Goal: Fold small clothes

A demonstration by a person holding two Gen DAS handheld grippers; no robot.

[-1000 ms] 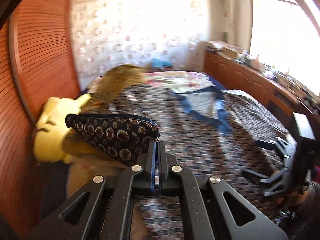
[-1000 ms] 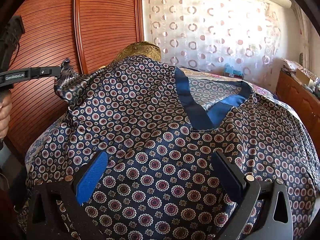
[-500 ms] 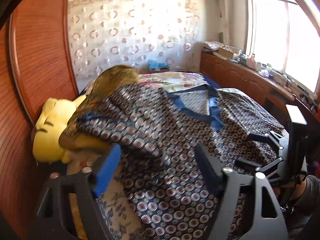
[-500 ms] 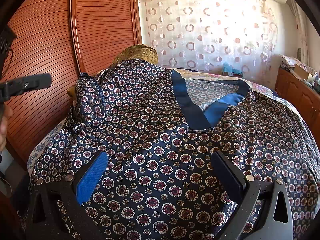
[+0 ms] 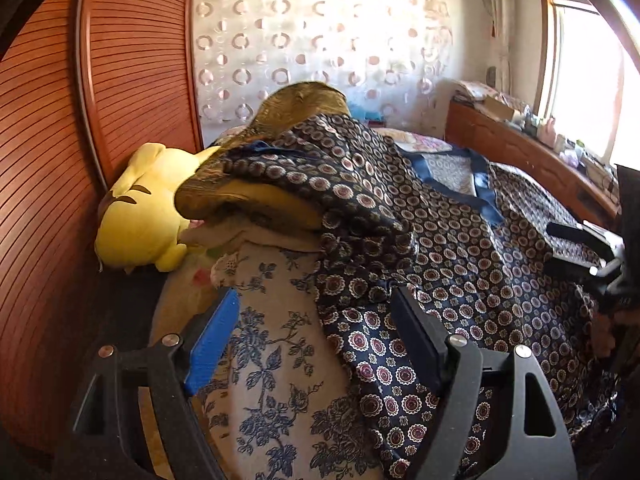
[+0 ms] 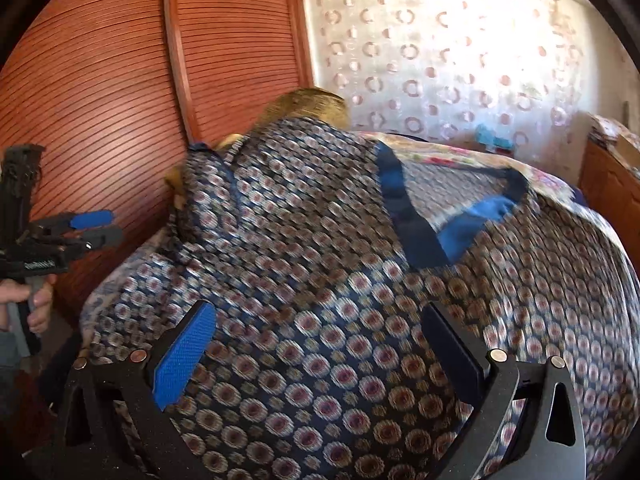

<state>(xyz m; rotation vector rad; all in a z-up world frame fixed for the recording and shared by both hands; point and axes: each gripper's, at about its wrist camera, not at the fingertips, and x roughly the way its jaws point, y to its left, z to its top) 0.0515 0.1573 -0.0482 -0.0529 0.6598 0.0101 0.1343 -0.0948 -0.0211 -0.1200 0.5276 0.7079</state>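
A dark navy shirt with round medallion print and a blue V-neck (image 5: 440, 240) lies spread over the bed; it fills the right wrist view (image 6: 360, 280), which is blurred. Its left sleeve (image 5: 320, 168) lies draped over a golden cushion. My left gripper (image 5: 316, 340) is open and empty, its fingers either side of the shirt's left edge above the floral sheet. It also shows at the left of the right wrist view (image 6: 96, 228). My right gripper (image 6: 316, 356) is open and empty just above the shirt's lower part; it shows at the right of the left wrist view (image 5: 580, 248).
A yellow plush toy (image 5: 140, 208) and a golden cushion (image 5: 296, 104) lie at the bed's left by the wooden louvred wardrobe doors (image 6: 120, 80). A floral sheet (image 5: 272, 360) covers the bed. A wooden counter with clutter (image 5: 520, 136) runs along the right under the window.
My left gripper opened and let go of the sleeve, which dropped onto the cushion. The left gripper then drew back and down. The right gripper shifted over the shirt, still open.
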